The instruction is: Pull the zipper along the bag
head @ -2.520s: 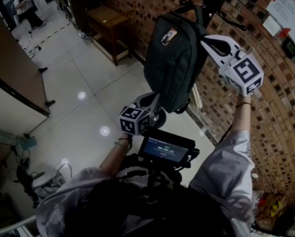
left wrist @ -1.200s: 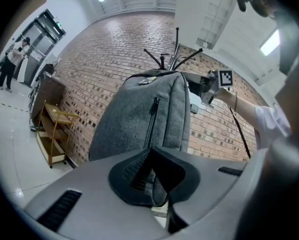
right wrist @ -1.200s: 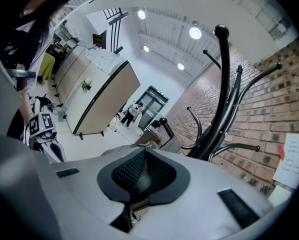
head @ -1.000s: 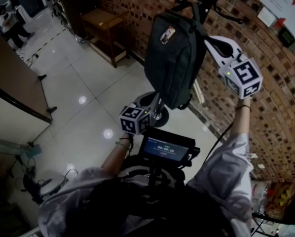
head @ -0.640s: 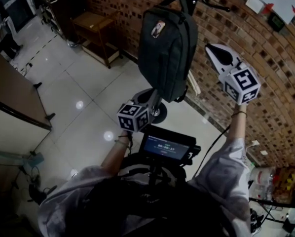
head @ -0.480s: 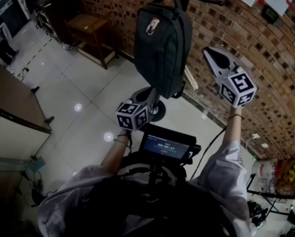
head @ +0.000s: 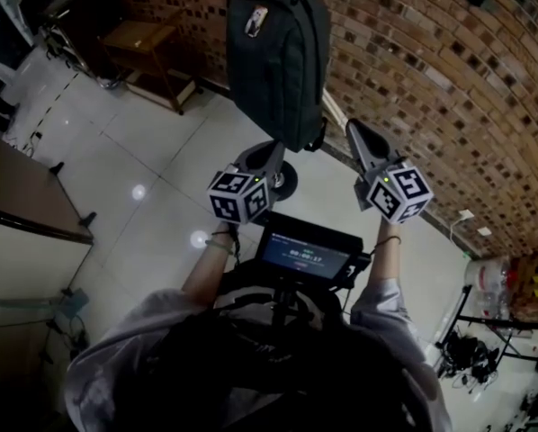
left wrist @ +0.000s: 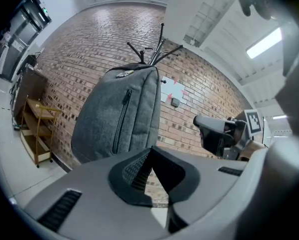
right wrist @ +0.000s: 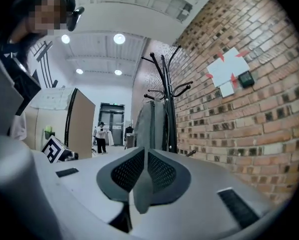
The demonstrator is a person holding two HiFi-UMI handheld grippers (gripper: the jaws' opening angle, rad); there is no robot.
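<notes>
- Bag position first: it hangs from a dark coat rack against the brick wall, clear of the floor, above and beyond both grippers.
- Seen along the left gripper, the bag sits ahead and up to the left. In the head view this gripper's tips lie just under the bag's bottom edge, so it looks the nearer of the two.
- The right gripper is off to the right, closer to the wall. Its own view shows the bag edge-on, straight ahead past its tips.
- The zipper runs up and down the bag's front face, a thin dark line with a small tab near its top end. Any pull would likely travel along that vertical line. A second seam shows on the narrow side, and I cannot tell which one is meant.
- Both pairs of jaws are pressed together at the tips, with nothing between them. Neither touches the bag.
- The bag is soft grey woven fabric, rounded at the corners, with a small patch near the top. It will probably swing if tugged one-handed.
- The grippers are smooth grey plastic with dark ribbed pads, and each carries a marker cube.
</notes>
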